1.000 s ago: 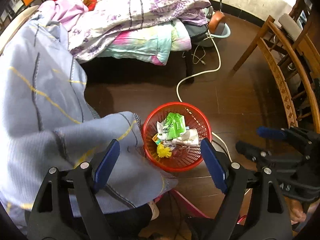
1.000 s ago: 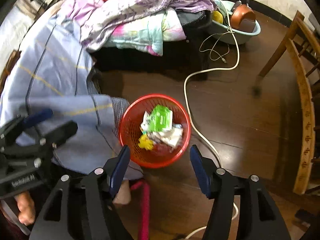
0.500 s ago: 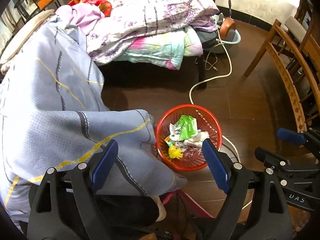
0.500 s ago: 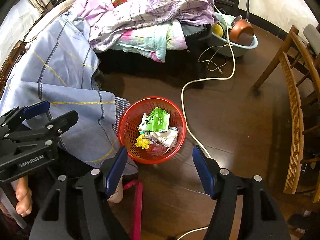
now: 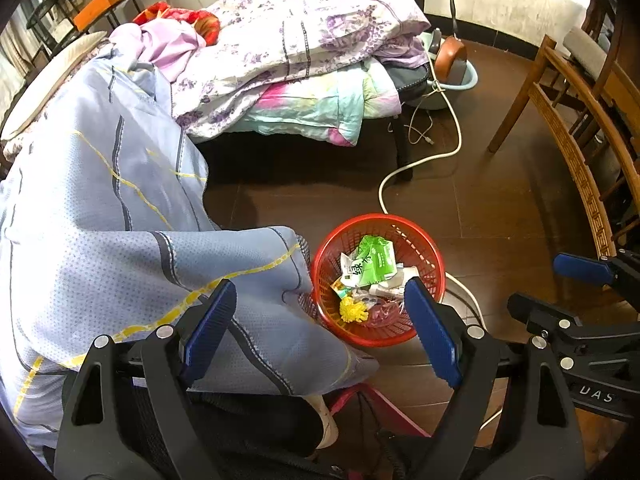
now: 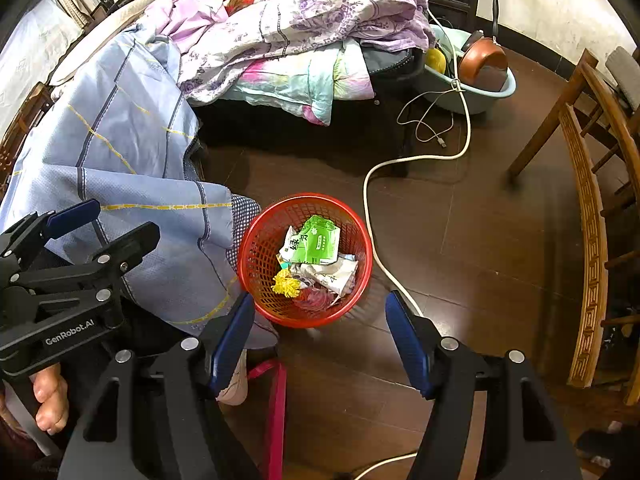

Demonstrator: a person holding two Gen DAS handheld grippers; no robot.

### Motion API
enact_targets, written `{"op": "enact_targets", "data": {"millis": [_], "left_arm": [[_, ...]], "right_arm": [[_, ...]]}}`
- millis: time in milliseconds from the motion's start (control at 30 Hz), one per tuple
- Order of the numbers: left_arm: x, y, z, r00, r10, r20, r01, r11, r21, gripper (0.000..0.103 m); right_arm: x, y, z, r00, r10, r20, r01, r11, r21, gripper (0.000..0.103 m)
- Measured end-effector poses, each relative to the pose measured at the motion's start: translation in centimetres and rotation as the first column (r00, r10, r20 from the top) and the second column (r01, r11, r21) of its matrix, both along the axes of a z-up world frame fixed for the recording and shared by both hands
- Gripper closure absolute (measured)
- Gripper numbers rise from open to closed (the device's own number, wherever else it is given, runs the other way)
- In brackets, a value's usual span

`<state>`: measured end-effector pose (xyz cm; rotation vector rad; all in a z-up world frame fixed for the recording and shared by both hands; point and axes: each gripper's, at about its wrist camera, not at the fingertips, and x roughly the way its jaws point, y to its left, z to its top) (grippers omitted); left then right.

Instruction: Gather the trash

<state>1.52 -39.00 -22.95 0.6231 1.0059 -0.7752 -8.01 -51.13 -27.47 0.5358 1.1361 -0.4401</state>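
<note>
1. Now both tools hang above the floor, tilted down at the red basket [image 6: 306, 260]; compared with a second ago the basket sits smaller and lower in both views, so the hands have drawn back a little from it.

2. Left gripper [image 5: 320, 330]: jaws spread wide, nothing between the blue pads; through the gap only the blue bedsheet [image 5: 120, 220] and the basket rim show; released.

3. Right gripper [image 6: 320, 344]: jaws apart and a touch wider than a second ago, bare floor and the basket's near edge between them; nothing held.

4. The trash lies inside the basket: a green packet [image 6: 316, 240] on top, white crumpled wrappers [image 6: 334, 274] beside it, a yellow scrap [image 6: 286, 282] toward the near side, something pinkish below that I cannot make out.

5. The basket stands on the dark wooden floor [image 6: 480, 240], touching the hanging corner of the bedsheet; a white cable [image 6: 370, 208] runs past its far side.

6. My reading: with both tools empty, open and pulled away, a drop into the basket looks finished; this stretch of the task seems done or nearly so.

7. No loose litter shows on the visible floor; whether more waits elsewhere cannot be told from these views.
</note>
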Motion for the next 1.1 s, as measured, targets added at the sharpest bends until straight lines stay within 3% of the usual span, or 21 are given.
{"op": "enact_targets", "data": {"millis": [1100], "left_arm": [[-0.26,-0.15,-0.26,1.0,-0.001,0.012,0.001,1.0,0.011,0.02]], "right_arm": [[0.01,0.12,-0.14,1.0,-0.001,-0.002,0.001,1.0,0.007,0.036]]}}
